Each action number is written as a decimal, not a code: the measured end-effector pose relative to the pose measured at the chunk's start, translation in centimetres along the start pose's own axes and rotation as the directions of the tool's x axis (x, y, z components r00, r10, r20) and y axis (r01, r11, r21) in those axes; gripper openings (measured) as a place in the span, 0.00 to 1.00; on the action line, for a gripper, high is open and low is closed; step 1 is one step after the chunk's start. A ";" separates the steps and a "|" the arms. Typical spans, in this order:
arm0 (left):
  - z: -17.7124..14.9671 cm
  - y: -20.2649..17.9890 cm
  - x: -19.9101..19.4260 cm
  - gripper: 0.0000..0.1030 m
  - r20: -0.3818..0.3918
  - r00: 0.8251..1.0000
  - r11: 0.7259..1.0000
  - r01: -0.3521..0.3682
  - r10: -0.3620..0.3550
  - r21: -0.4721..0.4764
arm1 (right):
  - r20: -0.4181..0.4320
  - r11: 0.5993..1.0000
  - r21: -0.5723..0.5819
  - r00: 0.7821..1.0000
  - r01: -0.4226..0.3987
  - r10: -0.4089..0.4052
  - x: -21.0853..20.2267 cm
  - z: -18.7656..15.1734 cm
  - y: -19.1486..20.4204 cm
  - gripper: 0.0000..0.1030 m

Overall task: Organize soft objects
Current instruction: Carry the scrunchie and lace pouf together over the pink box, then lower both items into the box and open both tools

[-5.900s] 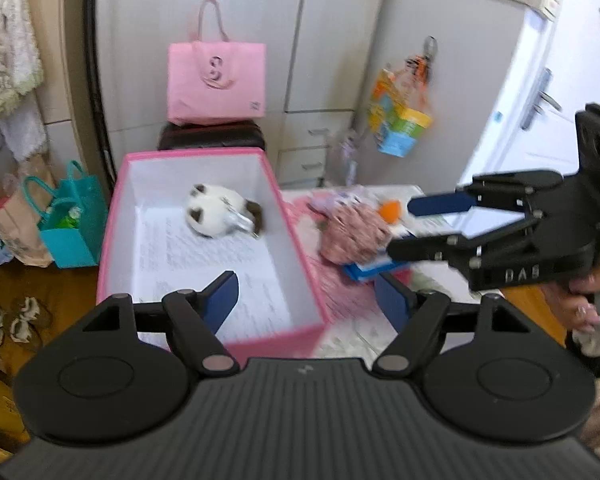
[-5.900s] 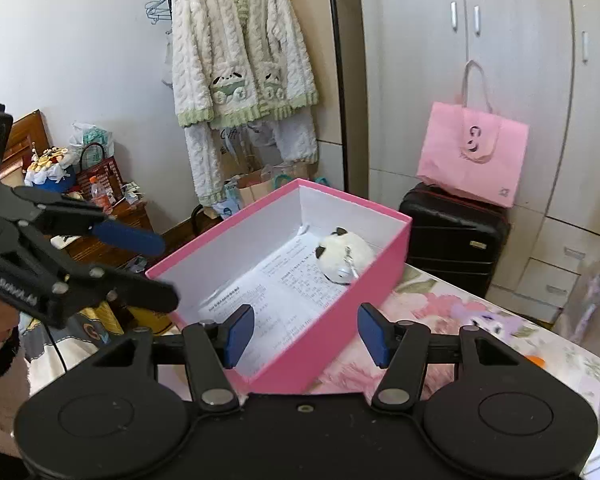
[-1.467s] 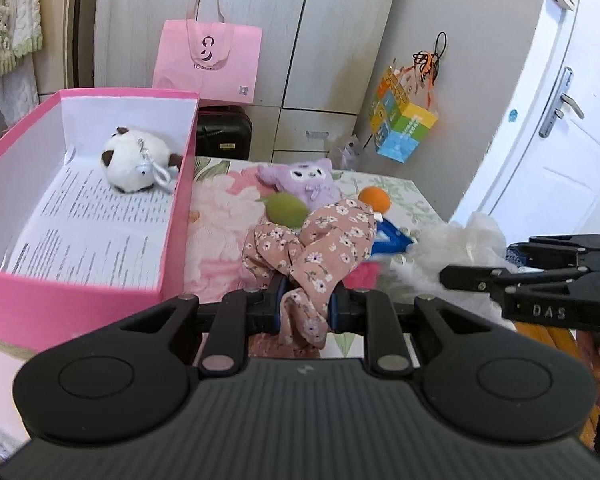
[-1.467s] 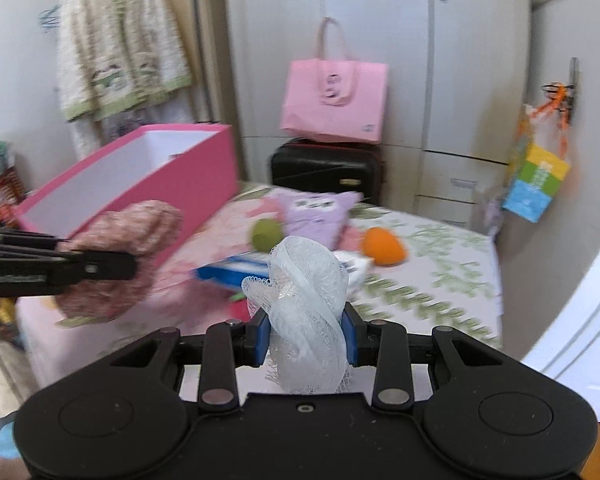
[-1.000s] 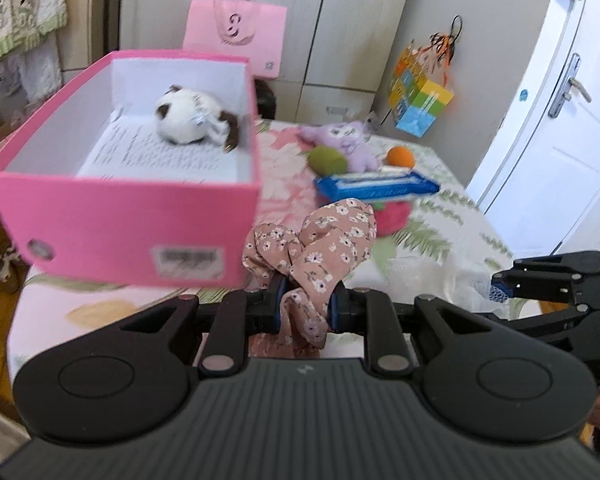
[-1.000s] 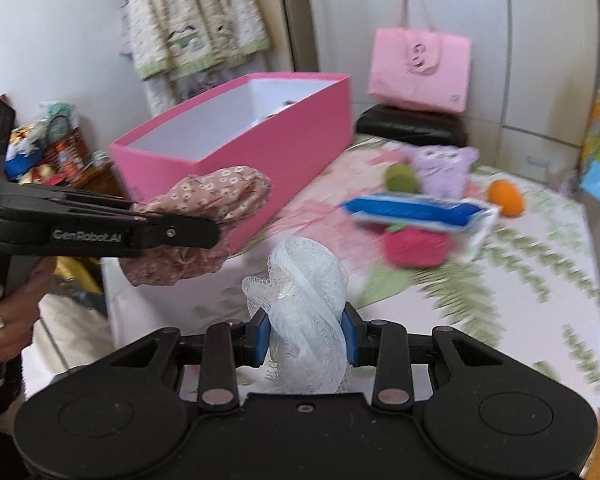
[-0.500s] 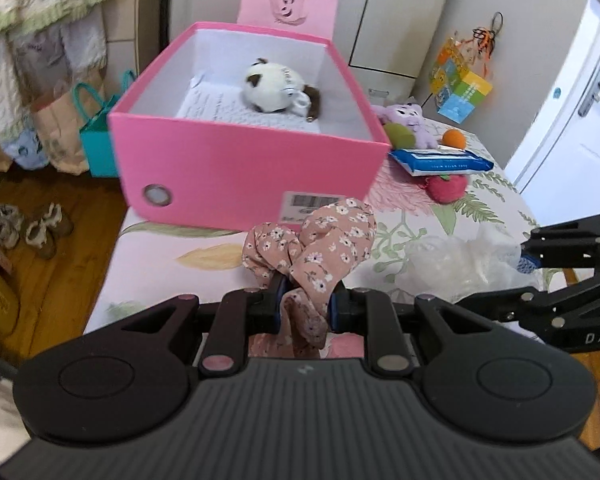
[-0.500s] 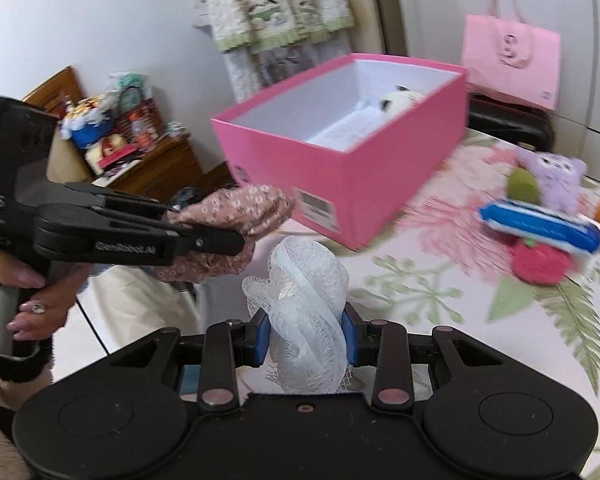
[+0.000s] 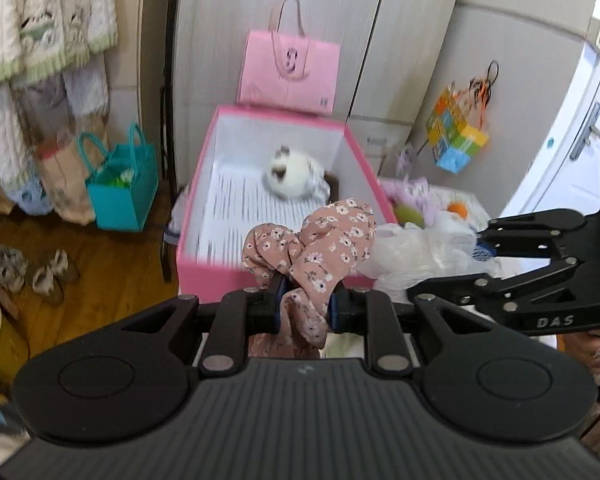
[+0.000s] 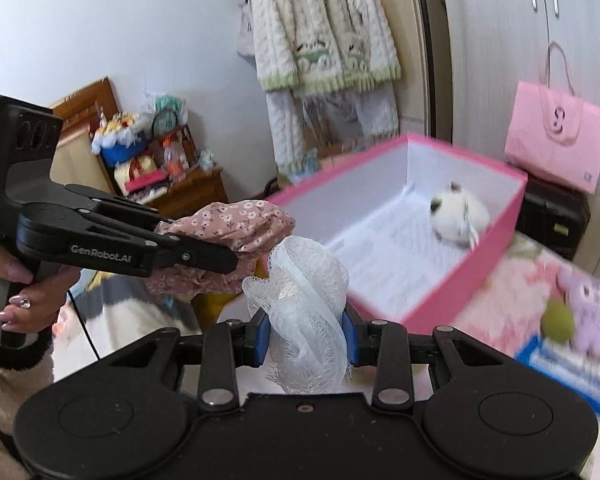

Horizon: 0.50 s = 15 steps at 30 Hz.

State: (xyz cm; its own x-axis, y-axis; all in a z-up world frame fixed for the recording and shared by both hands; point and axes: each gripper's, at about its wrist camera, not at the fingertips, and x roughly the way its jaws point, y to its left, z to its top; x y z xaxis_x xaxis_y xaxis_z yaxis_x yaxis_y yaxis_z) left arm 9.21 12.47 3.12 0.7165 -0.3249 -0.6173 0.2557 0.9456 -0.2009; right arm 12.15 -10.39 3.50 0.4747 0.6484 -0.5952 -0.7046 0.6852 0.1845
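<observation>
- One plush (image 9: 294, 176) already in box (image 9: 364, 168), ahead of both grippers.
- Left gripper (image 9: 303, 310) clamps scrunchie (image 9: 312, 240); right gripper (image 10: 305, 338) clamps mesh pouf (image 10: 306, 300).
- Both unplaced; purple plush (image 10: 588, 300), green ball (image 10: 556, 318) left beside box.

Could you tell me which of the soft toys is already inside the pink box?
The white plush with dark ears, the only one lying inside the pink box. The purple plush and green ball are outside it, on the floral surface.
</observation>
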 end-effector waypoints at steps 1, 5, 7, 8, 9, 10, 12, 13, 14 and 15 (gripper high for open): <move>0.7 0.2 0.3 0.19 0.010 1.000 1.000 0.003 -0.003 -0.001 | 0.014 1.000 0.000 1.000 0.005 -0.005 0.3 0.6 -0.3 0.39; 3.0 1.6 3.1 0.19 0.015 1.000 1.000 -0.004 0.004 -0.025 | 0.052 0.999 0.035 0.999 0.006 -0.008 1.8 2.9 -2.1 0.39; 4.0 2.1 4.7 0.19 -0.001 1.000 1.000 -0.006 0.006 -0.027 | 0.049 0.999 0.048 0.999 0.021 -0.023 2.8 3.8 -3.1 0.39; 4.7 2.3 5.9 0.19 -0.011 1.000 1.000 -0.021 0.021 -0.020 | 0.043 0.998 0.055 0.999 0.026 -0.029 3.4 4.2 -3.6 0.39; 5.1 2.3 6.7 0.19 -0.014 0.999 0.999 -0.035 0.035 -0.013 | 0.035 0.998 0.055 0.999 0.032 -0.034 4.1 4.6 -4.1 0.39; 5.6 2.3 7.4 0.19 -0.016 0.999 0.999 -0.049 0.049 -0.001 | 0.029 0.998 0.055 0.999 0.041 -0.043 4.8 4.9 -4.6 0.39; 6.6 2.4 9.4 0.19 -0.029 0.997 0.997 -0.073 0.074 0.019 | 0.011 0.997 0.038 0.998 0.065 -0.066 6.5 5.7 -5.7 0.39; 7.0 2.4 10.3 0.19 -0.040 0.996 0.997 -0.076 0.077 0.023 | 0.000 0.997 0.034 0.997 0.075 -0.075 7.3 6.0 -6.2 0.39; 7.5 2.4 11.2 0.19 -0.055 0.995 0.997 -0.077 0.079 0.029 | -0.017 0.996 0.027 0.997 0.081 -0.081 8.3 6.2 -6.7 0.39; 8.0 2.5 12.3 0.19 -0.072 0.994 0.996 -0.081 0.082 0.027 | -0.027 0.995 0.031 0.996 0.091 -0.090 8.9 6.4 -7.3 0.39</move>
State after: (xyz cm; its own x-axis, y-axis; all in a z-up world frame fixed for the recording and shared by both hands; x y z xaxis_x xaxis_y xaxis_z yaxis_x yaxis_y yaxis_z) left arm 23.85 10.75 1.08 0.6863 -0.2439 -0.6852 0.2144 0.9681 -0.1299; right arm 24.87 -7.45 1.85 0.5218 0.5750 -0.6302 -0.6419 0.7512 0.1539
